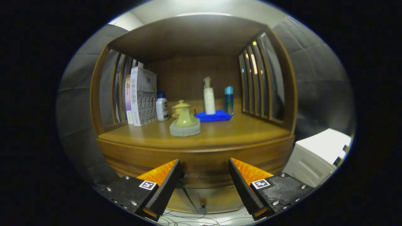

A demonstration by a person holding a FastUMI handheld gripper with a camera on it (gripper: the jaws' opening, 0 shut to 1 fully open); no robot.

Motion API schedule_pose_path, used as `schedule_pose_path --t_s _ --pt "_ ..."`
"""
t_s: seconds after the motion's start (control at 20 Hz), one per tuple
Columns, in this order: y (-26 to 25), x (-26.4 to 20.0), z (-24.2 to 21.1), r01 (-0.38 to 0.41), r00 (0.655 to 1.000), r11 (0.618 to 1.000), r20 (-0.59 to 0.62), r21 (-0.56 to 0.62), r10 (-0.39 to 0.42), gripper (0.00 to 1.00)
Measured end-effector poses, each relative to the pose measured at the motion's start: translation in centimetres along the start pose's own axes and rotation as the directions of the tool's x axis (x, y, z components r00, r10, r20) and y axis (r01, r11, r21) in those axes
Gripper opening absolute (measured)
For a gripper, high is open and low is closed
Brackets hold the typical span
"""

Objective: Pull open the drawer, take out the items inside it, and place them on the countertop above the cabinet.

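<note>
Between the spread fingers of the gripper, seen from its own camera, lies the curved wooden front of the cabinet, with the drawer just below and ahead, shut; a small dark knob sits low between the fingertips. The jaws stand wide and hold nothing. Above, the countertop carries a pale green pot on a grey pad, bottles and boxes. The knob lies straight ahead and slightly down, so the coming reach is forward and lower.
</note>
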State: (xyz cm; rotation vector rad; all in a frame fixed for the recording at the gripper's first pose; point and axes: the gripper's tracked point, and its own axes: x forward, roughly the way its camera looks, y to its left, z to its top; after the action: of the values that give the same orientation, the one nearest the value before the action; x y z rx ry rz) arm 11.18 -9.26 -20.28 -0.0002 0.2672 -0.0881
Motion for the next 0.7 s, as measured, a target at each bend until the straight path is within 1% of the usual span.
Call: schedule_pose_path --t_s 0.2,0.35,0.4,0.5,0.55,0.65,0.7 --pt "-1.3 -4.7 8.4 0.001 0.996 1.0 0.094 -0.026 0.001 0.93" --pt "-0.8 -8.2 12.8 -0.015 0.992 0.998 0.127 -0.067 0.023 0.93" --pt "-0.3 -9.5 13.6 -0.034 0.99 0.996 0.13 -0.086 0.045 0.93" --pt "0.3 -11.9 14.7 -0.042 0.989 0.994 0.138 -0.096 0.056 0.94" --pt "1.2 -13.2 14.8 -0.068 0.987 0.995 0.139 -0.075 0.078 0.94" --pt "3.4 -15.2 15.0 -0.151 0.975 0.988 0.165 -0.016 0.152 0.94" --pt "3.5 -15.2 15.3 -0.153 0.974 0.988 0.169 0.008 0.149 0.94"
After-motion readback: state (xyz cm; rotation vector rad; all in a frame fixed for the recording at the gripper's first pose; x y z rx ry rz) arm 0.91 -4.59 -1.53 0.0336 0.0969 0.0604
